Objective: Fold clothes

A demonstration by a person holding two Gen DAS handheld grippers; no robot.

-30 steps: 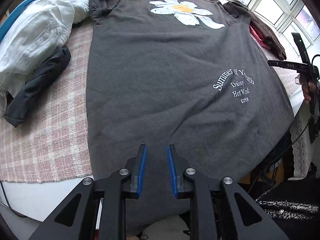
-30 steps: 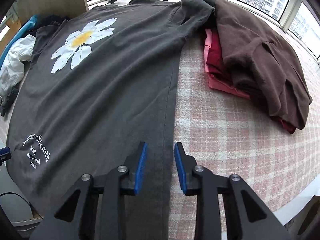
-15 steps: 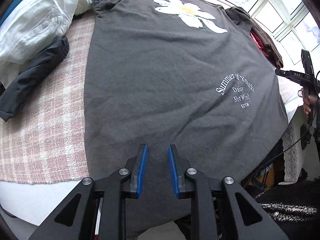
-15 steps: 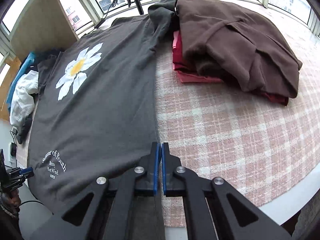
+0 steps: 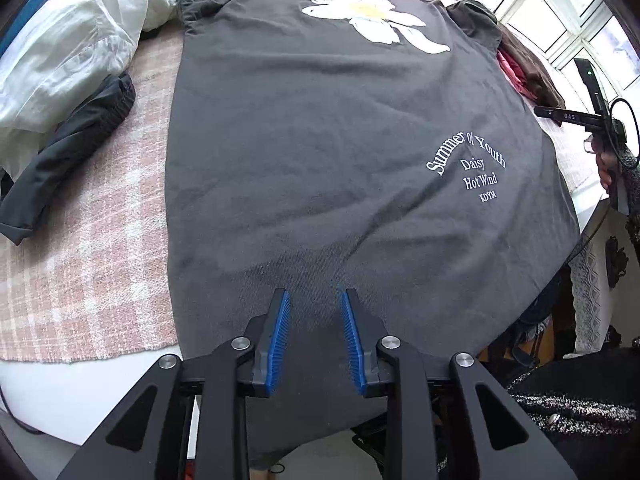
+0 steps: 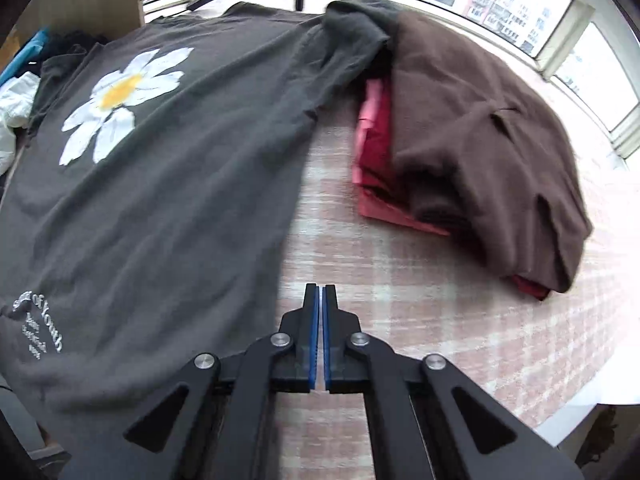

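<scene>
A dark grey T-shirt point(image 5: 320, 140) with a white daisy print and white lettering lies spread flat on the pink plaid cloth point(image 5: 80, 260); its hem hangs over the near table edge. My left gripper point(image 5: 313, 300) is open just above the shirt's hem area, empty. In the right wrist view the same shirt point(image 6: 160, 200) fills the left half. My right gripper point(image 6: 321, 292) is shut, with nothing seen between the pads, over the plaid cloth point(image 6: 400, 280) just right of the shirt's side edge.
A stack of folded clothes, brown point(image 6: 480, 132) on top of red and pink point(image 6: 376, 168), lies to the right of the shirt. A white garment point(image 5: 68, 52) and a black one point(image 5: 72, 148) lie at the left. The table edge point(image 5: 80, 392) is near.
My right gripper closed and moved right, off the shirt's edge onto the plaid cloth. My left gripper stayed open and shifted slightly forward over the hem.
</scene>
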